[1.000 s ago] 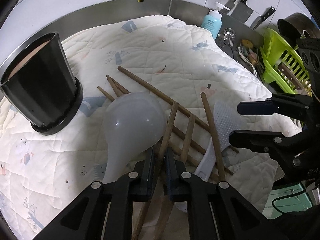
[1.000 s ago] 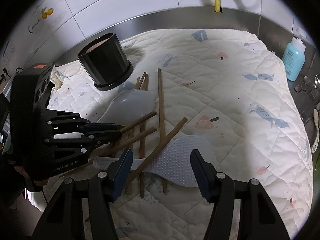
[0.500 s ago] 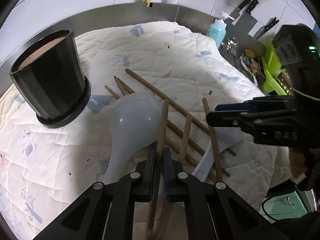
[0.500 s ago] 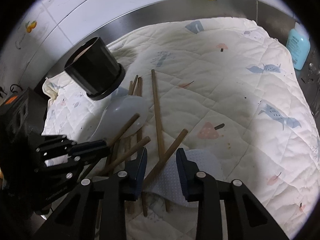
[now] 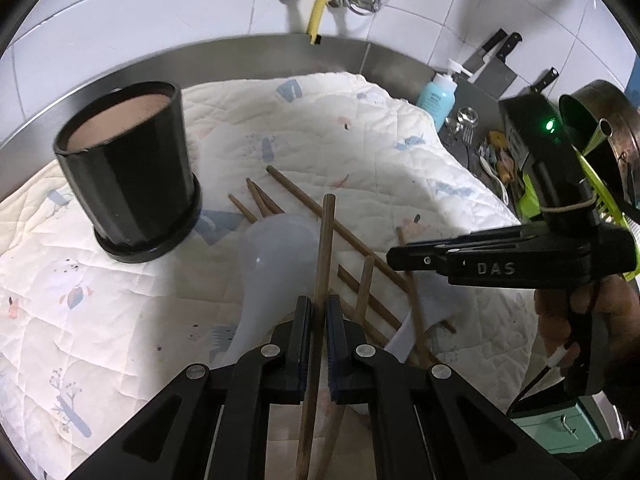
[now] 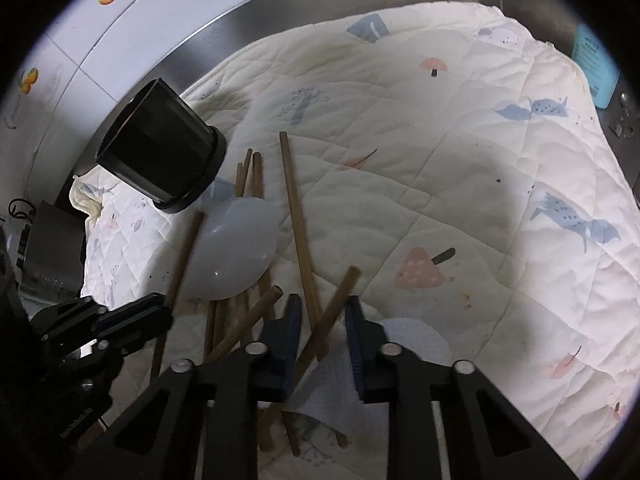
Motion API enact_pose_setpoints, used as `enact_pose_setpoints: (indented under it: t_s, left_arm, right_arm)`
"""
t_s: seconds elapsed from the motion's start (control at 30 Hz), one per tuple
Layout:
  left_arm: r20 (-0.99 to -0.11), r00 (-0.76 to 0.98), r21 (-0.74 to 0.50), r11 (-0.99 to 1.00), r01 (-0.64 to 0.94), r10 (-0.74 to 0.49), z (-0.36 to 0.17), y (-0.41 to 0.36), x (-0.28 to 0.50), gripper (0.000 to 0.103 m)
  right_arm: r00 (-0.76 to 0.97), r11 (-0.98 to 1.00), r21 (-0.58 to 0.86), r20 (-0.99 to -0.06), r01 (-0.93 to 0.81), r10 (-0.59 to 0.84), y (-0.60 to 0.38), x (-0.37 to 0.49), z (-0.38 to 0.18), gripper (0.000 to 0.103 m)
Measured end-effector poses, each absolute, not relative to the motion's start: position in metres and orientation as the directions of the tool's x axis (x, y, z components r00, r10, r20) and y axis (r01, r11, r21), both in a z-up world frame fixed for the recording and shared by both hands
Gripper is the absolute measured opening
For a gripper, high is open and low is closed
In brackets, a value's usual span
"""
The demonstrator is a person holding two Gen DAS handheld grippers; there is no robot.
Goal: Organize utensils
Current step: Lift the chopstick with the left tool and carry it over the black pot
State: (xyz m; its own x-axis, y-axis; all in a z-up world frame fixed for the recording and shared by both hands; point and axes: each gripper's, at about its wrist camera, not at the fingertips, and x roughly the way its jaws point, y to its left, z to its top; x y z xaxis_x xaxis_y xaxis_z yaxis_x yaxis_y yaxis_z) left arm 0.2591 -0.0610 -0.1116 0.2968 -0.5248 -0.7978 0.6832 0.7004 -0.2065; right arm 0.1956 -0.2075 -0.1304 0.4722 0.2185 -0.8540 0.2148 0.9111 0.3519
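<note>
Clamping one chopstick [image 5: 323, 256], left tongs [image 5: 318, 312]; right tongs [image 6: 320, 322] parted astride another [image 6: 330, 308]

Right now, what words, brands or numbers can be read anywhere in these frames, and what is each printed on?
"DAS": on the side of the right gripper, seen from the left wrist view.
Raised lettering on the left gripper body, in the right wrist view: too dark and tilted to read.
Label on the blue bottle: print too small and blurred to read.
Nothing else legible.
</note>
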Motion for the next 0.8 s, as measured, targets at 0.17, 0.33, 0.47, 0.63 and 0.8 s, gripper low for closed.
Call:
enact_pose_setpoints:
  t_s: [0.17,0.33,0.47,0.63,0.8]
  left_arm:
    - [-0.779,0.329,-0.219,0.724,0.654,-0.533,-0.099,-0.049,0.258,0.007]
    - [-0.752,0.367,-0.246,0.750,0.613,-0.547,-0.081,-0.032,0.257,0.007]
    - [-0.722,0.418,-0.246,0.768,0.591,-0.552,-0.059,-0.019,0.255,0.007]
    - [-0.668,0.496,-0.240,0.792,0.561,-0.554,-0.023,0.000,0.253,0.007]
    - [-0.617,0.566,-0.224,0.812,0.539,-0.547,0.010,0.017,0.249,0.006]
  right_arm:
    - [0.484,0.910,0.368,-0.842,0.191,0.239,-0.203,0.194,-0.129,0.016]
    - [0.535,0.905,0.398,-0.802,0.148,0.265,-0.202,0.189,-0.111,0.015]
    - [0.590,0.907,0.415,-0.750,0.068,0.299,-0.196,0.182,-0.084,0.014]
    - [0.645,0.914,0.405,-0.692,-0.026,0.325,-0.182,0.175,-0.050,0.013]
    - [0.685,0.912,0.397,-0.637,-0.100,0.353,-0.172,0.173,-0.024,0.011]
